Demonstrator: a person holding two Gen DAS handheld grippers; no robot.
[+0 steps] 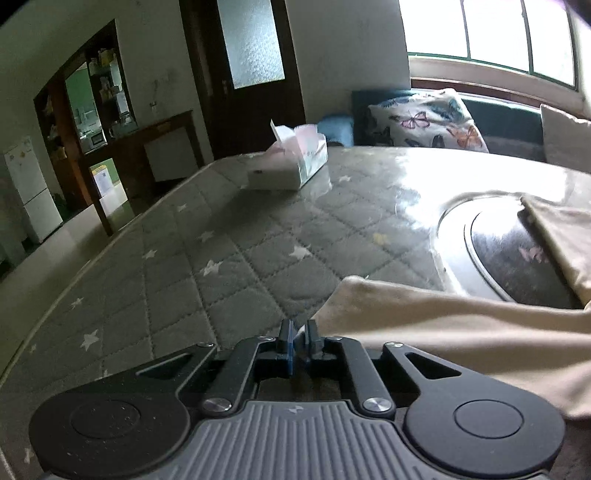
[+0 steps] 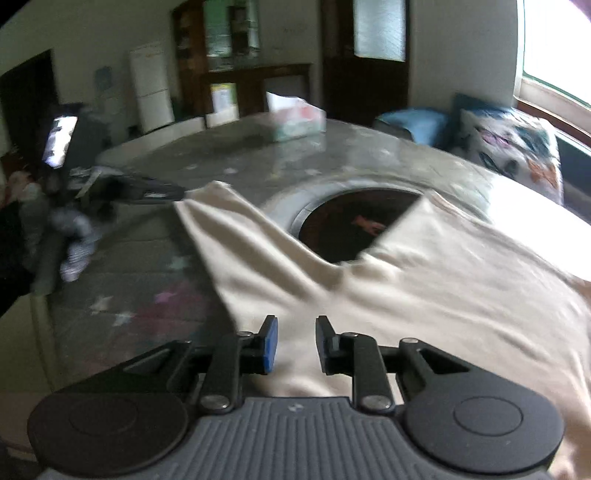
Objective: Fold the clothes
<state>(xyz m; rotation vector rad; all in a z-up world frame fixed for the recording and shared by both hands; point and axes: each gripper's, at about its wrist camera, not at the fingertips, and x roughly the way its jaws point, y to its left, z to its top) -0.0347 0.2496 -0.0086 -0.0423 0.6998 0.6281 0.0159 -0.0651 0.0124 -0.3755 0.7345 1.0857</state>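
Cream shirt sprawls unfolded across lower right of the table, left gripper pinching its edge, right gripper parted above it, folding barely begun.

A garment lies spread on the near part of a quilted table cover, one corner of it overlapping a round inset in the table's middle. Beyond the inset, toward the far edge, sits a tissue box. Behind the table, under the window, a butterfly-print cushion rests on a sofa. Farther back stands a door, with a sideboard left of it and a fridge further left still.
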